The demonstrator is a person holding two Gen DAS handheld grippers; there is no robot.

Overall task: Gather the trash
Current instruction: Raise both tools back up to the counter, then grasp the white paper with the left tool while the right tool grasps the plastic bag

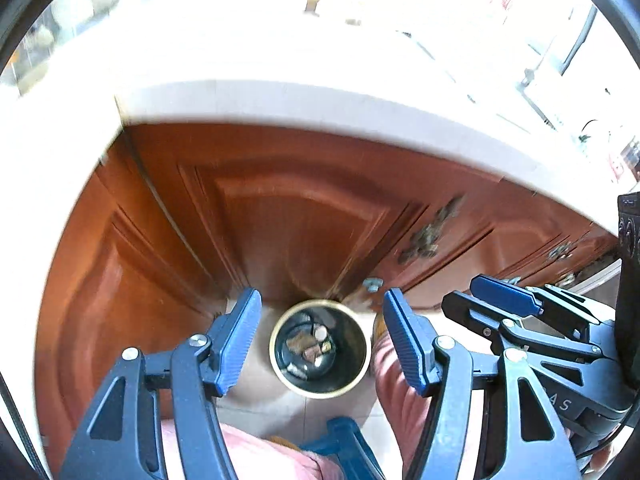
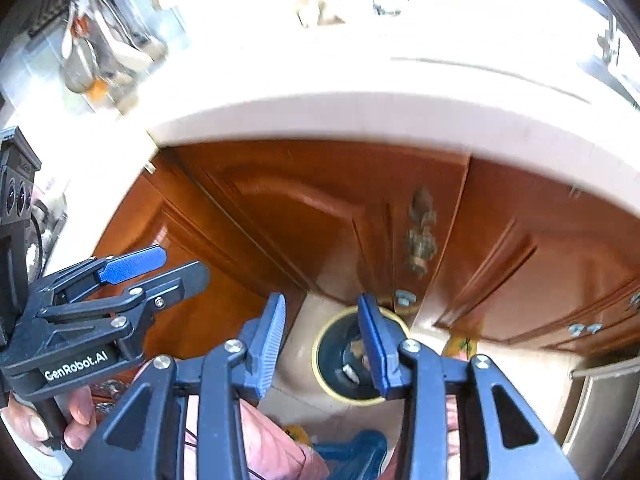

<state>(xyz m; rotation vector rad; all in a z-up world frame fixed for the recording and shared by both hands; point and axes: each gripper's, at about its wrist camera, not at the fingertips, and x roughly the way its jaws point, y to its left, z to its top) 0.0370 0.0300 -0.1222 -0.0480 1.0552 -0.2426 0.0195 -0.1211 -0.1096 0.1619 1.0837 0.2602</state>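
A round dark trash bin (image 1: 319,349) with a yellowish rim stood on the pale tiled floor (image 1: 256,376), directly below both grippers and just in front of the wooden cabinet doors (image 1: 288,208). Inside it lay several scraps of trash (image 1: 312,346), brownish and whitish bits, too small to identify. In the right wrist view the same bin (image 2: 340,360) was partly hidden behind the right gripper's finger.

The left gripper (image 1: 320,342) was held above the bin with its blue-padded jaws parted fairly wide, nothing between them; the bin showed through the gap. The right gripper (image 2: 322,340) also had its jaws apart, a narrower gap, nothing gripped. Each gripper showed in the other's view: the right one at the right edge of the left view (image 1: 520,312), the left one at the left edge of the right view (image 2: 120,280), gripped by a hand (image 2: 60,416) low on its handle.

Pink fabric (image 1: 272,456), apparently the person's clothing, filled the bottom of both views, with a blue object (image 1: 344,444) beside it on the floor, unclear what. Ornate metal handles (image 1: 432,232) sat on the cabinet doors. Above ran a pale countertop edge (image 1: 320,100); the counter surface was overexposed and blurred. Hanging utensils (image 2: 100,48) showed at the upper left of the right view.
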